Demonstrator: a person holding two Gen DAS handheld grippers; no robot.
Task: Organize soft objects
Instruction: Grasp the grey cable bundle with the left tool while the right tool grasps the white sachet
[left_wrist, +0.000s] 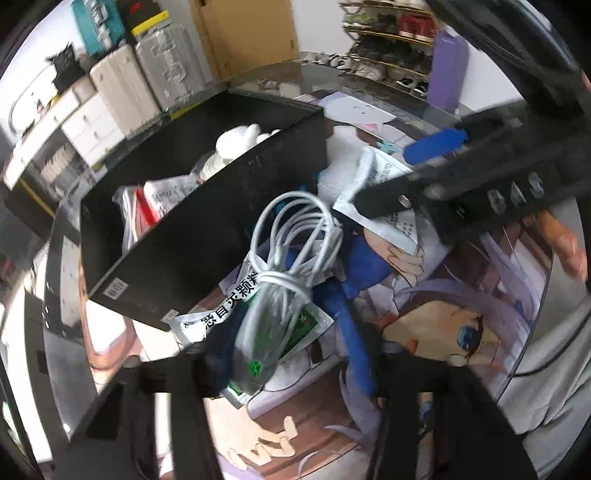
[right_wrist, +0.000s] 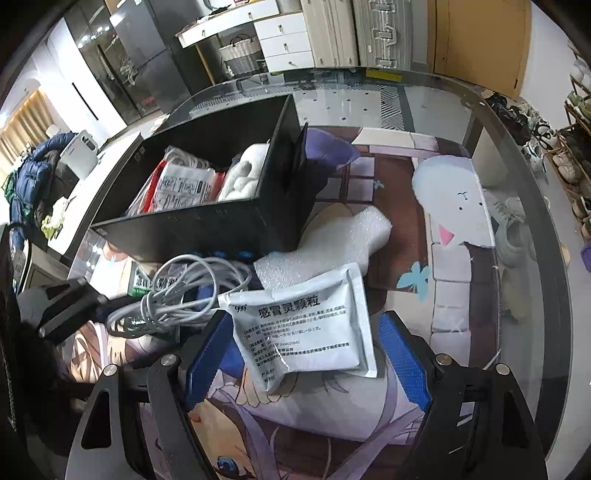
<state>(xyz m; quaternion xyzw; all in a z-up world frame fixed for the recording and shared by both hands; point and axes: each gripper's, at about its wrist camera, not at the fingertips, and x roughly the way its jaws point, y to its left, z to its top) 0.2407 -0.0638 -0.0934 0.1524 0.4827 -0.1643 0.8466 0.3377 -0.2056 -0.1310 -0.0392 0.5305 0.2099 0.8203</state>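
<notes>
While the right gripper (right_wrist: 306, 354) gapes around a flat foil sachet (right_wrist: 310, 325), the left gripper (left_wrist: 258, 365) pinches looped white cable (left_wrist: 295, 240).

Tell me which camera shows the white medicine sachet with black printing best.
The right wrist view: the white sachet lies flat between the open right gripper, its print facing the camera. In the left wrist view the sachet is blurred and partly covered by that gripper.
</notes>
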